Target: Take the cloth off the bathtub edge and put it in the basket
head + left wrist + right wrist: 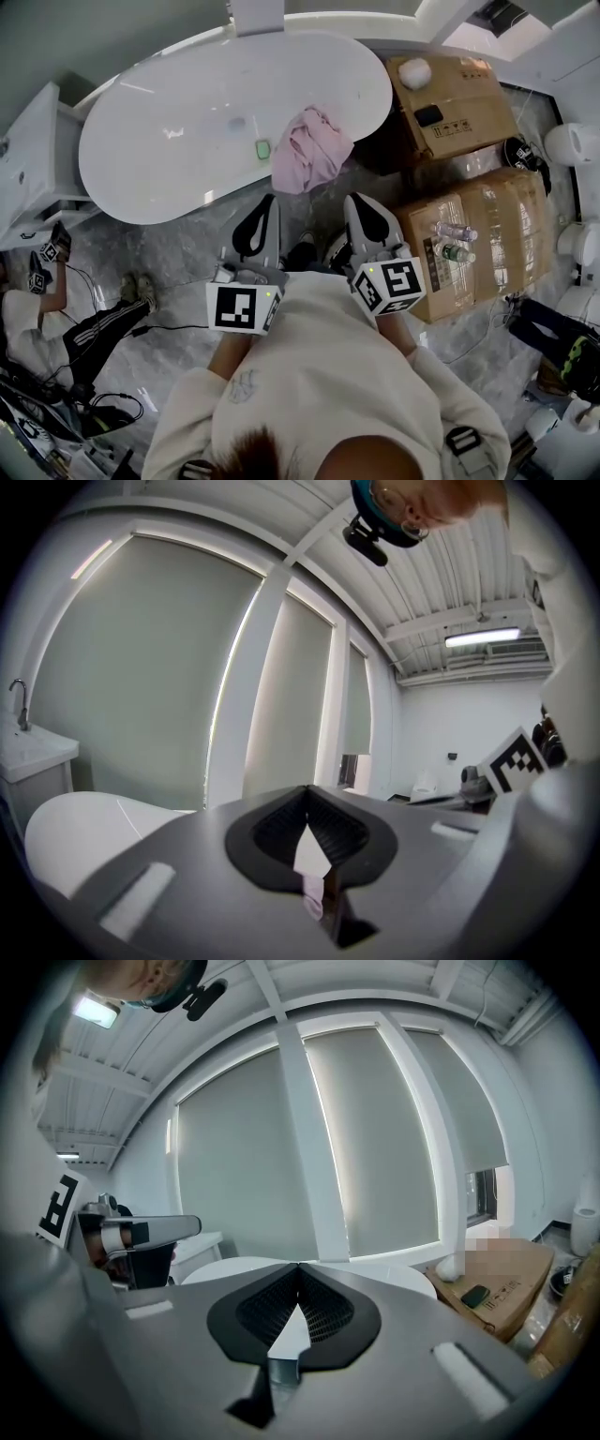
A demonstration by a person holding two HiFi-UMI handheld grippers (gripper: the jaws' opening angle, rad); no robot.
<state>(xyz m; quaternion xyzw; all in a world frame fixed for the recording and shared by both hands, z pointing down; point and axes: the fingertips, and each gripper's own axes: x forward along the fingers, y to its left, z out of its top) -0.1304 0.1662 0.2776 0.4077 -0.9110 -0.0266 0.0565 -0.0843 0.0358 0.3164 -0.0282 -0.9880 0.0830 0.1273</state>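
Note:
A pink cloth (pixel 314 148) hangs crumpled over the near right edge of the white oval bathtub (pixel 169 159). My left gripper (pixel 270 200) and right gripper (pixel 355 199) are held side by side just short of the tub, pointing at it, the cloth lying ahead between them. Both are shut with nothing in them. In the left gripper view the closed tips (pixel 307 789) sit over the tub (pixel 66 832), and a sliver of pink cloth (pixel 312 900) shows below them. In the right gripper view the closed tips (pixel 298 1267) meet in front of the tub rim (pixel 412 1279). No basket is in view.
Two cardboard boxes (pixel 450 98) (pixel 478 234) stand to the right of the tub, the nearer one with bottles on top. A white vanity (pixel 33 159) is at the left. A seated person's legs (pixel 103 323) and cables lie on the marble floor at the left.

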